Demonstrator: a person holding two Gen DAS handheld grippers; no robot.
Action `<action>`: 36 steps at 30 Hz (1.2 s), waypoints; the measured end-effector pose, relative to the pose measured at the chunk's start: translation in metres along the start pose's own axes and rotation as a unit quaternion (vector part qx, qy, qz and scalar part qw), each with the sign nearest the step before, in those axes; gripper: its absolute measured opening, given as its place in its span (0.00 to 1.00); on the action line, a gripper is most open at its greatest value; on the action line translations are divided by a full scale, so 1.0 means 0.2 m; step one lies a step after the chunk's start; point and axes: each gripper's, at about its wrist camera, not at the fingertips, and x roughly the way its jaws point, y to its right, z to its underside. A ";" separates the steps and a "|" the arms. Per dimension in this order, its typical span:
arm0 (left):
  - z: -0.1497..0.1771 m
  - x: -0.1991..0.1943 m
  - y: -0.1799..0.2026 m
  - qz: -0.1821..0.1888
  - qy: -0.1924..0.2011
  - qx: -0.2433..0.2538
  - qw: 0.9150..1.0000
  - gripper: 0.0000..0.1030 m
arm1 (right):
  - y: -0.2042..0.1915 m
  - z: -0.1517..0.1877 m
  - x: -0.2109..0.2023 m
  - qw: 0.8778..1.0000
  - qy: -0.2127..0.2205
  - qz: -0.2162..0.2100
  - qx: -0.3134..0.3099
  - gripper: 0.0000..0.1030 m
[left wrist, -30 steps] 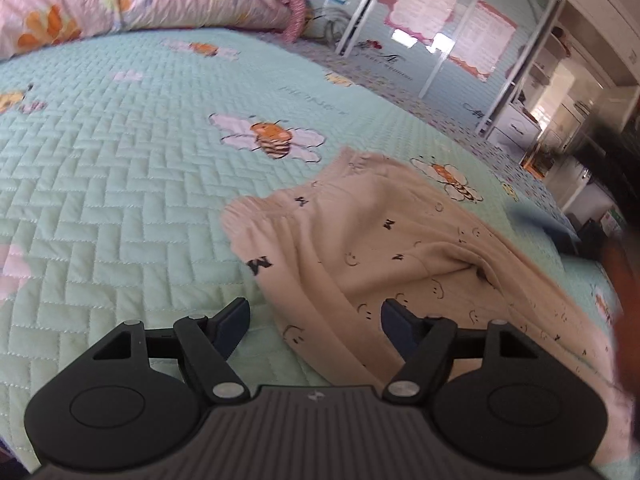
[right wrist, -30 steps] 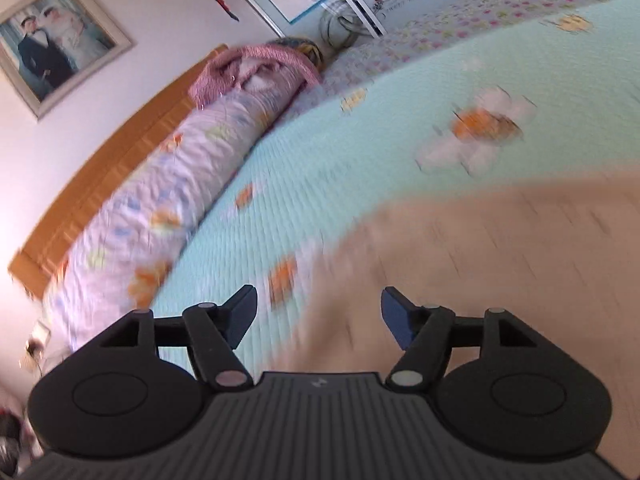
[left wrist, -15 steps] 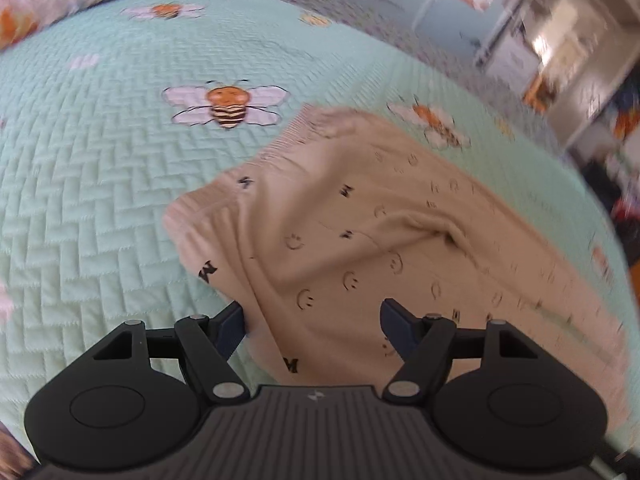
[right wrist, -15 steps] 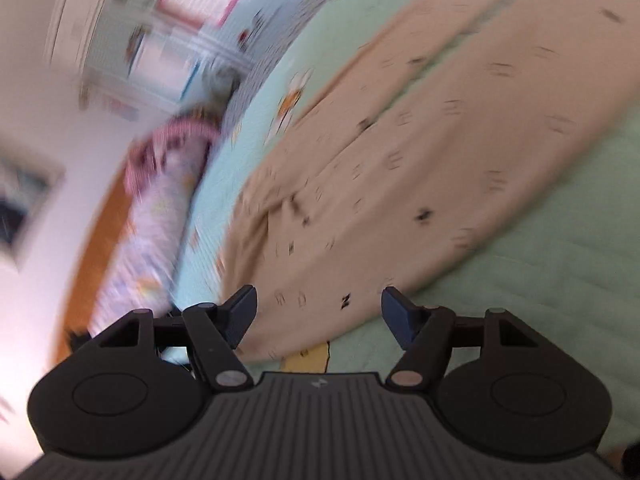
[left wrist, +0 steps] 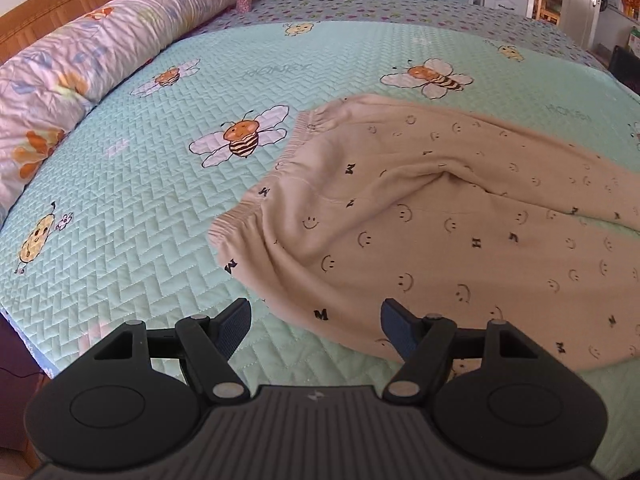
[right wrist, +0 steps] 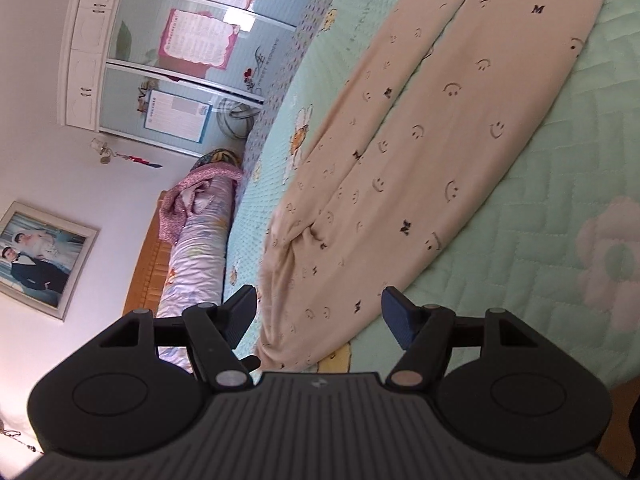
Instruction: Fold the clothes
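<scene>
**Beige trousers spread at full length on the bed, no fold to be seen**

Beige cotton trousers printed with small smiley faces and letters point(left wrist: 440, 220) are seen lying flat on the mint-green quilted bedspread with bee motifs point(left wrist: 160, 200). The elastic waistband point(left wrist: 276, 172) is turned toward the rolled bedding, and both legs point(right wrist: 460, 92) are stretched out side by side toward the foot of the bed. A ridge of gathered cloth is left at the crotch. No part of the garment is laid over another, so no fold is shown; the whole of the folding is judged to remain, though a piece shaken out again would look the same.

The left gripper point(left wrist: 316, 320) is held just above the near edge of the trousers below the waistband, its jaws spread wide and nothing between them. The right gripper point(right wrist: 318, 312) is likewise released and empty, tilted on its side over the near leg.

Around the garment, a rolled lilac floral quilt point(left wrist: 60, 72) is laid along the wooden headboard point(left wrist: 32, 20), well apart from the trousers. A wardrobe with glass doors point(right wrist: 168, 48) and a framed portrait point(right wrist: 36, 256) are seen on the walls. Nothing is found lying on or against the trousers; only the crotch ridge would need smoothing.
</scene>
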 end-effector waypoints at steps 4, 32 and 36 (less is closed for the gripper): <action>-0.01 -0.03 0.03 -0.001 0.005 0.007 1.000 0.72 | 0.01 0.00 -0.02 1.000 -0.004 -0.005 0.001 0.68; 0.03 0.08 -0.20 0.077 -0.018 -0.087 0.993 0.72 | 0.24 -0.20 -0.24 0.995 0.083 0.043 0.046 0.69; 0.07 0.18 -0.39 0.081 -0.041 -0.160 0.983 0.71 | 0.38 -0.33 -0.44 0.983 0.147 0.080 0.070 0.69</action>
